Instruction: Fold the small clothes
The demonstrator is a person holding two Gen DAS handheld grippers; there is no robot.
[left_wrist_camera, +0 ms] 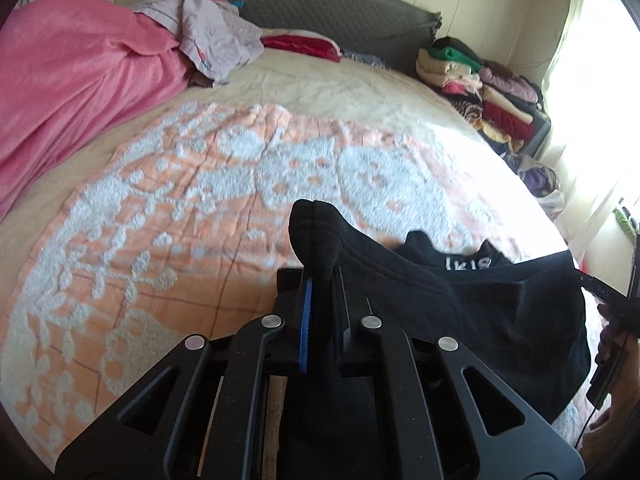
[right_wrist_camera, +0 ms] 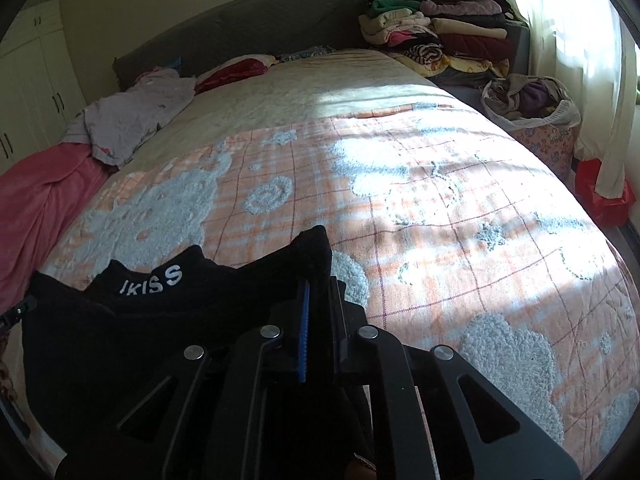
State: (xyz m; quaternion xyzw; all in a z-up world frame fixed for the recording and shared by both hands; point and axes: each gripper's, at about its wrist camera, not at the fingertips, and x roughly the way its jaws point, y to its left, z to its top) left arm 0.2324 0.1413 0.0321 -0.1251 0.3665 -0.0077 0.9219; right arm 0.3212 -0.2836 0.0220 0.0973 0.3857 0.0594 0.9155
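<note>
Small black knitted garment with white lettering on its band point(left_wrist_camera: 440, 280) point(right_wrist_camera: 168, 296): held up over the near edge of the bed, stretched between both tools, its lower part dropping out of sight behind them; lettering partly folded under in the left wrist view, so only a few characters read; garment type not clear. Left gripper point(left_wrist_camera: 320, 280): jaws closed tight on one bunched corner of the garment, blue pad just visible beside the cloth. Right gripper point(right_wrist_camera: 318, 280): jaws likewise clamped on the opposite corner; fingertips buried in fabric. Orange-and-white tufted patterned bedspread point(left_wrist_camera: 180, 208) point(right_wrist_camera: 440, 200): covers the mattress beneath, sunlit at the right. Pink plush blanket point(left_wrist_camera: 72, 80) point(right_wrist_camera: 36, 208): heaped at the left, cut by the frame. Stack of folded clothes point(left_wrist_camera: 480, 88) point(right_wrist_camera: 440, 32): beside the grey padded headboard point(left_wrist_camera: 320, 4) point(right_wrist_camera: 240, 24), blurred.
</note>
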